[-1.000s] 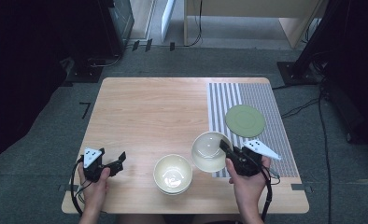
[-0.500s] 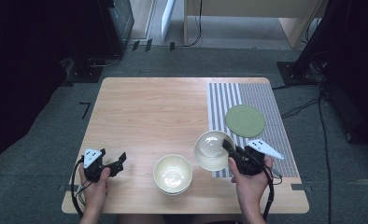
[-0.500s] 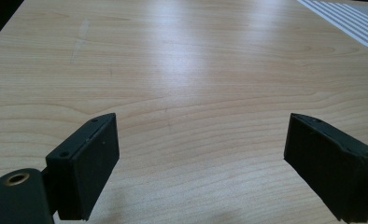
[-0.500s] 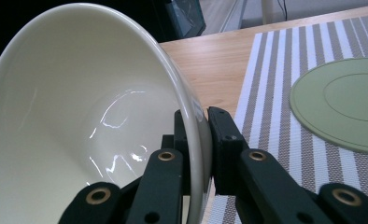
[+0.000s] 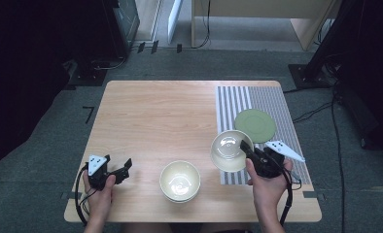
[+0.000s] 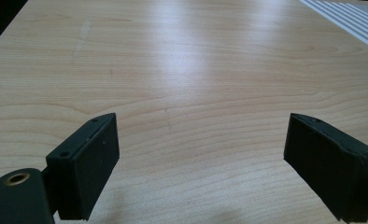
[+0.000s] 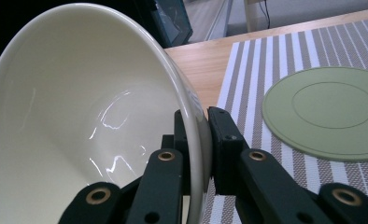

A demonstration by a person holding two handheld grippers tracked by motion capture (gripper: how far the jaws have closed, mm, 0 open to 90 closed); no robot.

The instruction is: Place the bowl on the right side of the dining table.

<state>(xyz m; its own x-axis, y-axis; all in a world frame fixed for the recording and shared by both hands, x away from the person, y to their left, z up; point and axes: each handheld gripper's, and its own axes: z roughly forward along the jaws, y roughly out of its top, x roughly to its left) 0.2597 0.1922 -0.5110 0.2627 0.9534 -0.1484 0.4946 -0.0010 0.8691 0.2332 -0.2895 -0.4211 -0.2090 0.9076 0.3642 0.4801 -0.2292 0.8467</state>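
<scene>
My right gripper (image 5: 245, 148) is shut on the rim of a cream bowl (image 5: 228, 150), held above the striped placemat (image 5: 257, 102) near its front left part. In the right gripper view the bowl (image 7: 79, 121) is tilted, its wall pinched between the black jaws of the gripper (image 7: 200, 126). A stack of similar cream bowls (image 5: 180, 181) stands on the wooden table (image 5: 155, 116) near the front edge. My left gripper (image 5: 126, 167) rests low at the front left, open with nothing in it; the left gripper view shows bare wood between its fingers (image 6: 86, 163).
A flat green round coaster (image 5: 255, 125) lies on the placemat behind the held bowl, also seen as the green disc (image 7: 327, 112) in the right gripper view. Dark floor, cables and furniture legs surround the table.
The right gripper has carried the bowl slightly right and toward the mat. The left gripper and the bowl stack have stayed put.
</scene>
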